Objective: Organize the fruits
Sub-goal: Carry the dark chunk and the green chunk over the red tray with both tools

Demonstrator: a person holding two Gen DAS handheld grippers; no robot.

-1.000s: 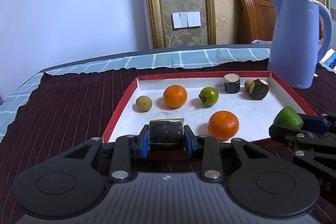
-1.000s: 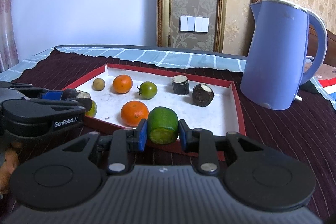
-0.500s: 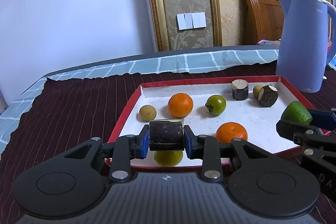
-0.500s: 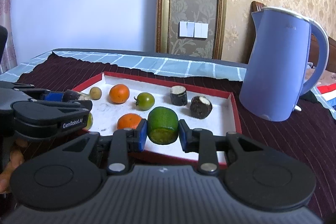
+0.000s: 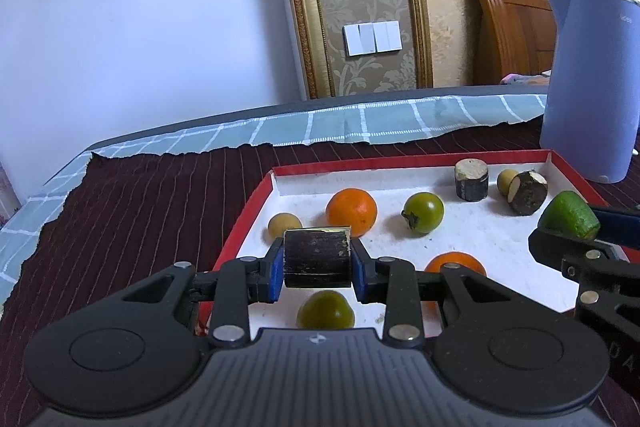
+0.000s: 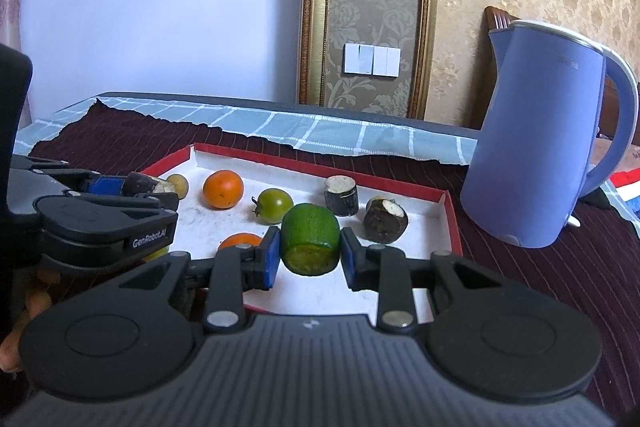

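My left gripper (image 5: 317,264) is shut on a dark brown cylinder piece (image 5: 316,259), held over the near left part of the red-rimmed white tray (image 5: 400,163). My right gripper (image 6: 307,258) is shut on a cut green lime (image 6: 310,237) above the tray's near edge; the lime (image 5: 568,215) also shows at the right of the left wrist view. In the tray lie two oranges (image 5: 351,211) (image 5: 456,263), a green tomato (image 5: 423,213), a small yellowish fruit (image 5: 282,225), a green-yellow fruit (image 5: 325,311) under the left gripper, and two dark stubs (image 5: 471,181) (image 5: 527,191).
A tall blue kettle (image 6: 540,155) stands right of the tray on the dark striped cloth (image 5: 140,211). A light blue checked cloth (image 5: 360,127) covers the far edge. A wooden chair back (image 5: 508,27) and wall lie behind. A hand (image 6: 24,307) holds the left gripper.
Both grippers have drifted slightly forward over the tray and risen a little, each still holding its piece. The green-yellow fruit under the left gripper has come into view.
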